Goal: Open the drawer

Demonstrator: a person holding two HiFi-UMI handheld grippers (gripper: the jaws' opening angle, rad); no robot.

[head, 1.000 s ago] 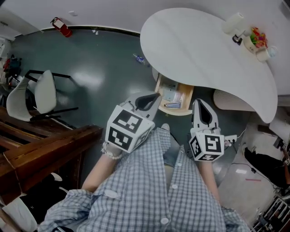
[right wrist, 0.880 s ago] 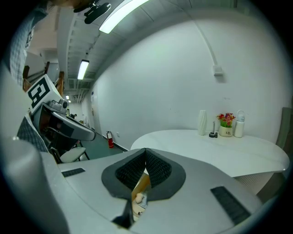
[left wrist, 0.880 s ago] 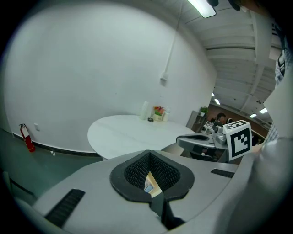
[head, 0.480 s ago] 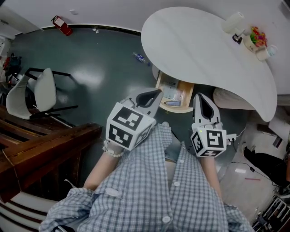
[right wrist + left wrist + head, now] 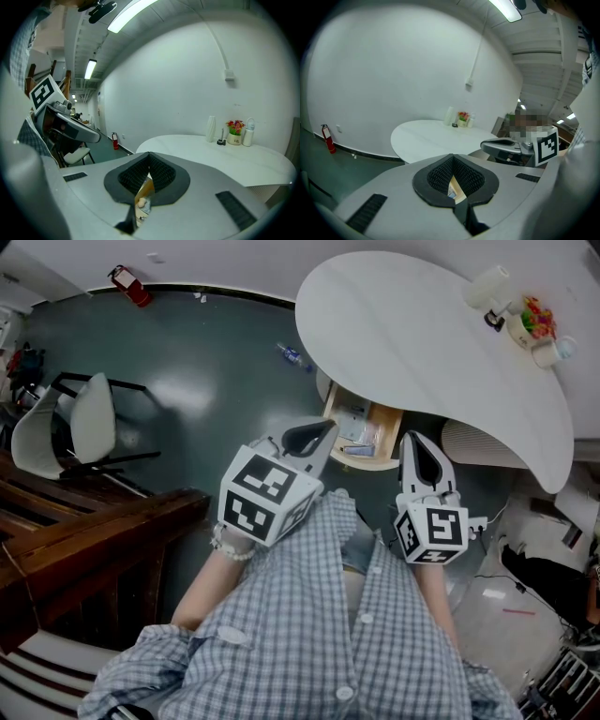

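— Fig. 1, head view. Where was the light wooden drawer point(image 5: 362, 438)?

— Under the near edge of the white oval table point(image 5: 412, 329). It stood pulled out from beneath the tabletop, with its inside open to view. Papers and small items lay in it, too small to identify.

— And the two tools?

— Both were on the person's side of the table, in front of the blue-and-white checked shirt point(image 5: 319, 634). The left gripper point(image 5: 316, 434) pointed at the drawer's left corner. The right gripper point(image 5: 418, 448) pointed just past its right corner. Each carried a cube with square markers at its rear.

— State of the jaws?

— Together on both, with nothing held. In each gripper view the ribbed black pads met at the tips. Only a thin slit remained between them, and a strip of the drawer's contents showed through it. Neither pair gripped any part of the drawer.

— What stood on the table?

— At its far right end, a tall white vase point(image 5: 487, 284), a small pot of red and yellow flowers point(image 5: 532, 320) and a white bottle point(image 5: 555, 351), grouped close together.

— And away from the table?

— On the teal floor to its left lay a clear plastic bottle point(image 5: 292, 356). Farther left stood a white chair with black legs point(image 5: 86, 430). A red fire extinguisher point(image 5: 129, 284) stood against the wall. Dark brown wooden furniture point(image 5: 89, 540) filled the space nearest the person's left arm.
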